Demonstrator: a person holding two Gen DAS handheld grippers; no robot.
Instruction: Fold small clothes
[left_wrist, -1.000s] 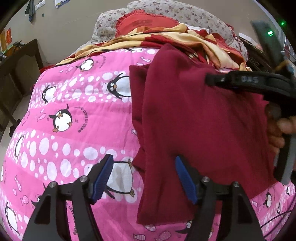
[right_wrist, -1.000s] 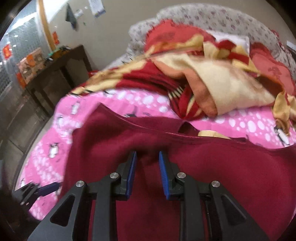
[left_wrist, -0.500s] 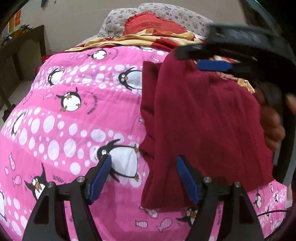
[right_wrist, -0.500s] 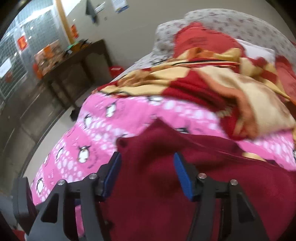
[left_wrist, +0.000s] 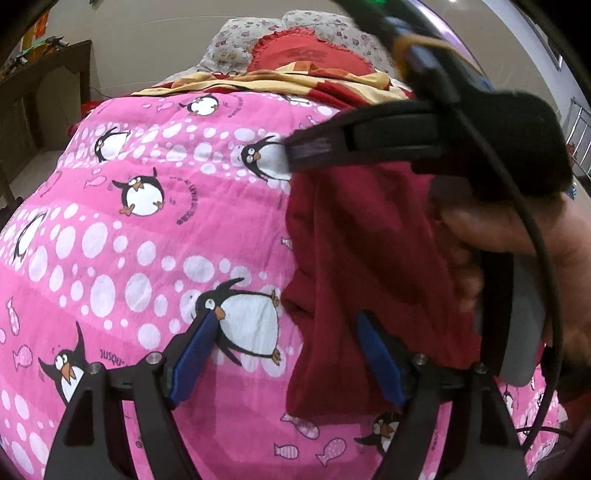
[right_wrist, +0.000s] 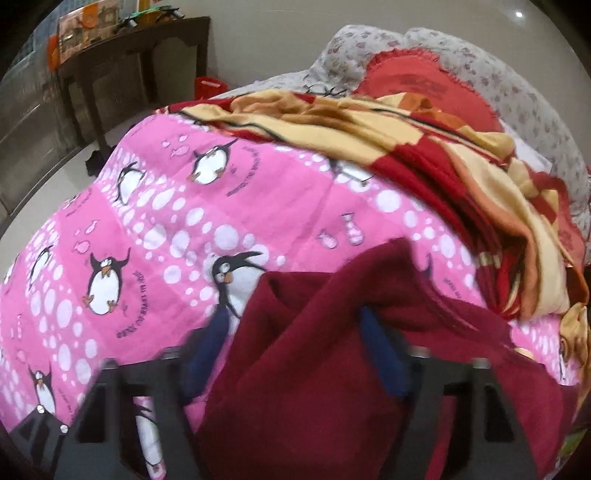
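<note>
The dark red garment (left_wrist: 369, 251) lies on the pink penguin quilt (left_wrist: 147, 229) of the bed, one side folded over. The left gripper (left_wrist: 284, 362) hangs with jaws wide, nothing between them, just over the garment's near edge. The right gripper (right_wrist: 295, 350) has a raised fold between its jaws, which have just been closing; blur hides whether the pads press on it. The risk: a loose pinch could let the fold slip and fall crooked, or a drag could bunch the layers beneath.
</note>
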